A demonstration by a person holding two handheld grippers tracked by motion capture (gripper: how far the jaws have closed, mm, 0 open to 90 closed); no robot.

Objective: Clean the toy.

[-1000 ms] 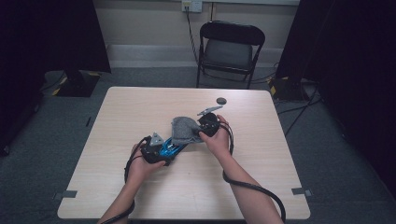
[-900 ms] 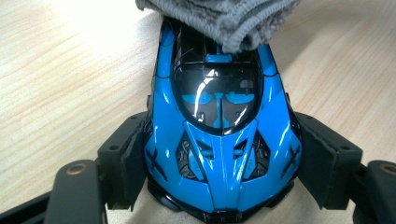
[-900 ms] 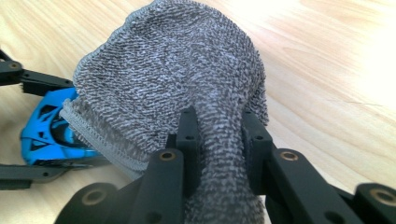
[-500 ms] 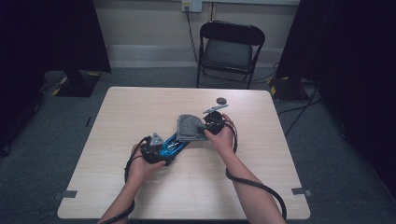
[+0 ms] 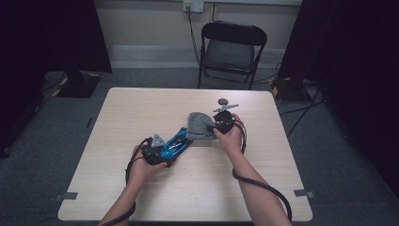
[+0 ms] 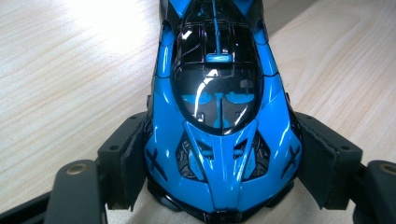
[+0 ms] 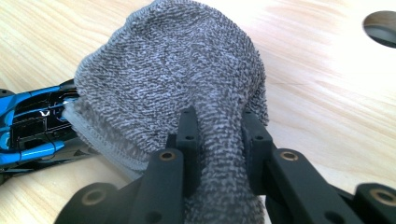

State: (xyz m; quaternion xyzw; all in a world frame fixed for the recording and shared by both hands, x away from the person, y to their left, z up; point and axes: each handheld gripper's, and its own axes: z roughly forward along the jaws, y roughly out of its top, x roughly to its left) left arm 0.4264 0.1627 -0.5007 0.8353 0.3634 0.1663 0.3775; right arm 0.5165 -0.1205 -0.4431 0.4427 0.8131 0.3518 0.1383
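A blue and black toy car [image 5: 175, 142] lies on the light wood table [image 5: 141, 108]. My left gripper [image 5: 160, 149] is shut on one end of it; in the left gripper view both pads press the car [image 6: 219, 121] at its flanks. A grey terry cloth [image 5: 200, 125] covers the car's far end. My right gripper [image 5: 217, 126] is shut on a bunched fold of the cloth [image 7: 187, 79]; in the right gripper view the fold runs up between the two black jaws, and the car's blue side [image 7: 32, 130] shows under the cloth's hem.
A small dark round object [image 5: 223, 101] lies on the table just beyond my right hand. A black folding chair [image 5: 231, 52] stands behind the table's far edge. Cables trail from both grippers along the forearms.
My right gripper has drawn the cloth to the right along the car, uncovering more of the blue body. The left hand and the car have stayed put.
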